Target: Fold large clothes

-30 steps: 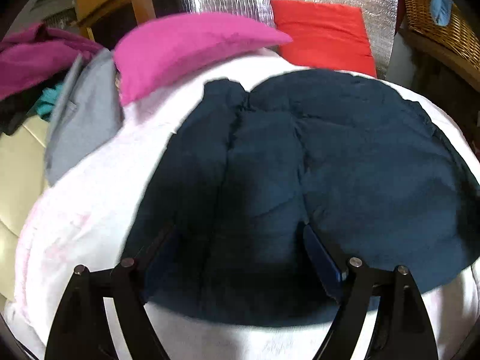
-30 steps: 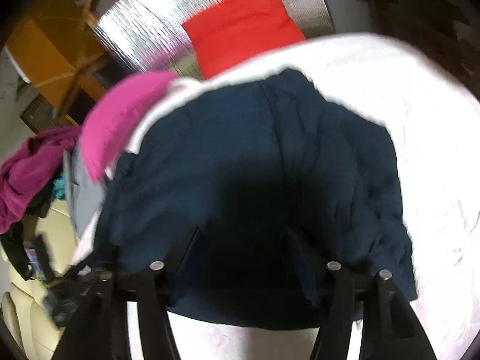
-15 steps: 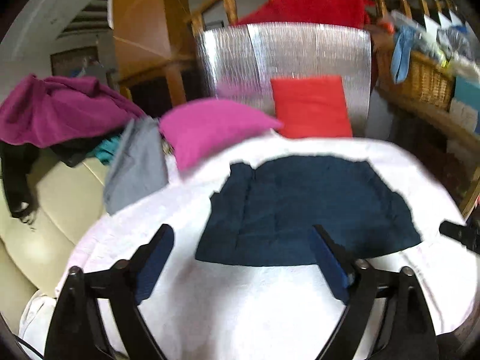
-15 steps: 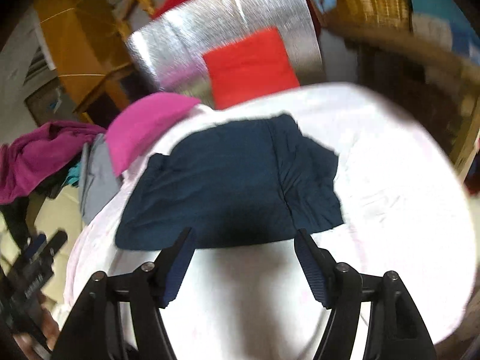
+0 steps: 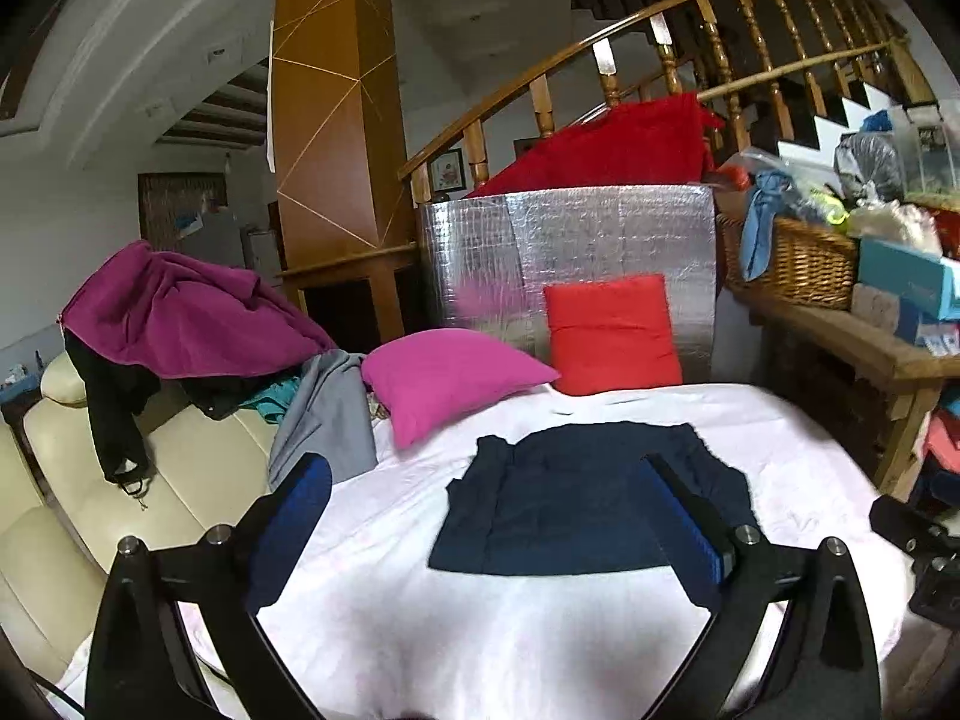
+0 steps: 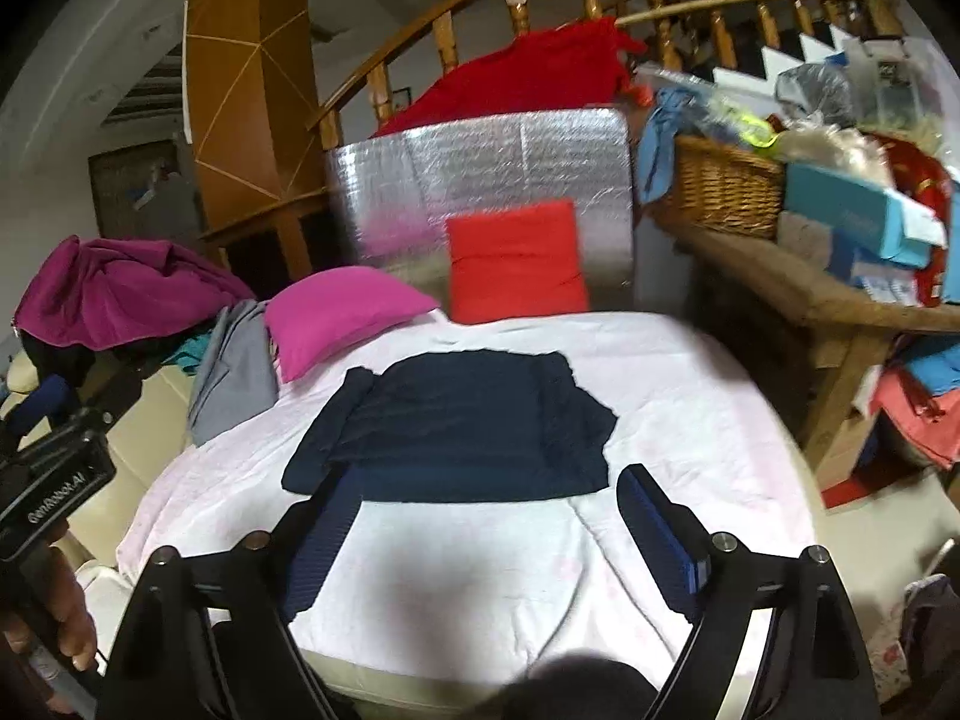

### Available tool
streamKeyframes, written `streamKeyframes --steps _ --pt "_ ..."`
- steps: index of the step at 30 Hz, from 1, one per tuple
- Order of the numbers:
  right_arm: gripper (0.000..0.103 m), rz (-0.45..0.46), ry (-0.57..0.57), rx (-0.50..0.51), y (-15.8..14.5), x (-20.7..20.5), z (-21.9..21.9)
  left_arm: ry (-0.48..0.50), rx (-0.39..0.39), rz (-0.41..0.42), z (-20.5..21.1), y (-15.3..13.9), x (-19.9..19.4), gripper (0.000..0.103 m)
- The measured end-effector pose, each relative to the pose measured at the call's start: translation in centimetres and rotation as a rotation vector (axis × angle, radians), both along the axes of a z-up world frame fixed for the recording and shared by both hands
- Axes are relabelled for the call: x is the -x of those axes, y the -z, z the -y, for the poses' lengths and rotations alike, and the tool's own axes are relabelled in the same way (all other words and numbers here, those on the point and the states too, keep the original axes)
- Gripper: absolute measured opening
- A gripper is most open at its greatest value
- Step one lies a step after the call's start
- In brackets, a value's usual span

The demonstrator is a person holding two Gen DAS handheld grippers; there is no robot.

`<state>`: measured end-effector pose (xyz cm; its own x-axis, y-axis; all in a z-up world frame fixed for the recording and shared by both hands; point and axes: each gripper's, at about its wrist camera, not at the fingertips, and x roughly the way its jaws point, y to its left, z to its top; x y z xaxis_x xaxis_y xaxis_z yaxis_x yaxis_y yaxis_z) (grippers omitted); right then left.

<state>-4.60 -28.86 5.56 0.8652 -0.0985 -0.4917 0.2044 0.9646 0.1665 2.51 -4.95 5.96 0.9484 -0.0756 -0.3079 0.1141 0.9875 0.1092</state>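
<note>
1. Left wrist view: the left gripper hangs with its jaws spread, holding nothing, above the white sheet.
2. The right gripper is likewise spread and empty.
3. The folded navy garment lies flat mid-sheet, beyond both grippers.
4. The pink pillow and the red cushion sit behind the garment.

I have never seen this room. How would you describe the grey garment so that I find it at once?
Start at the white sheet covering the bed. At its far left edge lies a pink pillow, and the grey garment hangs just left of it, draped toward the cream sofa. It is the only grey cloth; the pile behind it is purple, black and teal.
</note>
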Motion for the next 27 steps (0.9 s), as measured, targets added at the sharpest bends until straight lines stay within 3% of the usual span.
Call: streamKeyframes --steps 9,27 --pt "0.089 0.029 0.012 0.000 -1.3 2.7 -1.0 -0.021 0.002 0.018 0.1 -1.1 2.4 0.101" --pt "0.089 0.003 0.018 -0.043 -0.2 2.1 -1.0 -0.038 -0.009 0.000 -0.8 -0.6 3.3 0.101"
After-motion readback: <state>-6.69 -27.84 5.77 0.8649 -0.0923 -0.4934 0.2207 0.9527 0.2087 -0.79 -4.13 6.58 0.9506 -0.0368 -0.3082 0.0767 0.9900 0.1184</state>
